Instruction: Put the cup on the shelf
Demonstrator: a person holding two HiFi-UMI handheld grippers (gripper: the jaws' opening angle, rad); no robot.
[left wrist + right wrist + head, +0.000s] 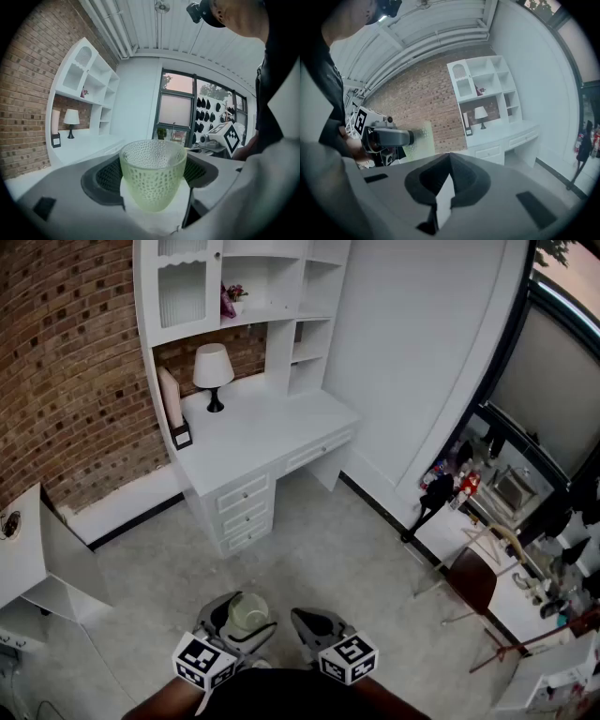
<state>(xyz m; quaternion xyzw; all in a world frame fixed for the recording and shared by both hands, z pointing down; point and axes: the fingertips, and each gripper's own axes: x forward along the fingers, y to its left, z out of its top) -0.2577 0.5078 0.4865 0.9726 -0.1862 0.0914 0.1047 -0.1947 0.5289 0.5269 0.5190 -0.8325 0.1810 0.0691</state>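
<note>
Gripping the cup (152, 176), the left gripper (241, 621) has its jaws spread wide and pressed on the cup's two sides. Cup is pale green dimpled glass, upright, rim up, sitting right between the pads, held over the floor (337, 559). Right gripper (448, 172) is just beside the left one, on its right, jaws closed together, pad on pad. In the right gripper view the left gripper and cup show off to its left, close by. Shelf (272, 313) is ahead of both grippers and well apart from them, white, with open compartments, standing on the back of a white desk (272, 427). Cup is not on it, nowhere near touching. Lamp (213, 371) stands on the desk under the shelf, ahead and slightly left of the left gripper. Drawers (244, 507) are on the desk side facing the grippers. Brick wall (66, 352) runs ahead-left of the left gripper, behind the desk. Chair (473, 582) is off to the right of the right gripper, apart from it
</note>
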